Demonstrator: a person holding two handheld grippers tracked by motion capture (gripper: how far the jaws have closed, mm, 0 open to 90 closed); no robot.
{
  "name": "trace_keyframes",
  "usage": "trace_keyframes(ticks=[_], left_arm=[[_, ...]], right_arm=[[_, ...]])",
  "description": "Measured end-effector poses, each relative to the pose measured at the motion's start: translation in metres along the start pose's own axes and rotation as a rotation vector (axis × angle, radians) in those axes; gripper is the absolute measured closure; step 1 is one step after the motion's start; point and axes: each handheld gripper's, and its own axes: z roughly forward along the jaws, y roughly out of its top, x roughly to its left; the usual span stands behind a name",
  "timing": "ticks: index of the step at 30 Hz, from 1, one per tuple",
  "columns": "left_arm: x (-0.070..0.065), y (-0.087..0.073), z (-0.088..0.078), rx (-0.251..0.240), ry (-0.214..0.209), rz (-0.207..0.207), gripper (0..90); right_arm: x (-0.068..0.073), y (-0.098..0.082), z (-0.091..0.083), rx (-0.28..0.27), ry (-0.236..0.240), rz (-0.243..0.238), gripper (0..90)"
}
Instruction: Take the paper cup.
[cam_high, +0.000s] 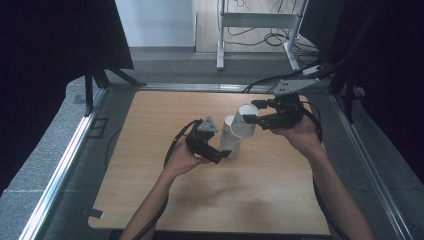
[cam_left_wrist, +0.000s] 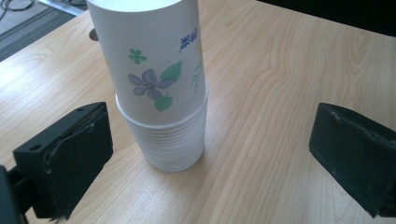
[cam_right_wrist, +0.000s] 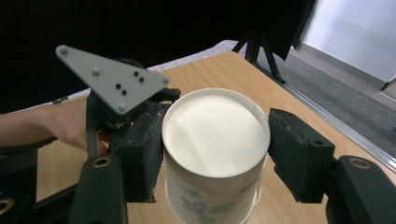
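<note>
The right gripper (cam_high: 251, 113) clenched a paper cup (cam_high: 244, 120) tilted above the cup stack (cam_high: 230, 141) mid-table. The left gripper (cam_high: 223, 152) stood released near the stack, jaws apart, its plate (cam_right_wrist: 109, 80) beyond the cup.

High view is dim and soft overall, with black curtains crushed to solid dark at both sides and the brightest patch on the floor at the top. The table (cam_high: 150, 125) carries only faint, diffuse shadows. Both gripper views are brighter and sharper; mild glare on the wood (cam_left_wrist: 289, 56).
</note>
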Motion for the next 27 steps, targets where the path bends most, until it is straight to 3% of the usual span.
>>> trace_keyframes(ticks=[6,18,22,27], left_arm=[[-0.006,-0.003,-0.004,0.002,0.006,0.017,0.2],[-0.020,-0.009,-0.008,-0.003,-0.028,0.053,2.5],[-0.025,-0.014,-0.009,-0.010,-0.055,0.058,3.8],[-0.032,-0.022,-0.009,-0.027,-0.123,0.059,3.0]], right_arm=[[0.006,-0.012,-0.006,-0.002,0.015,-0.002,37.6],[0.018,-0.037,-0.011,-0.007,0.045,-0.007,37.5],[0.023,-0.046,-0.010,-0.006,0.064,-0.011,37.6],[0.030,-0.059,-0.007,-0.008,0.085,-0.015,37.5]])
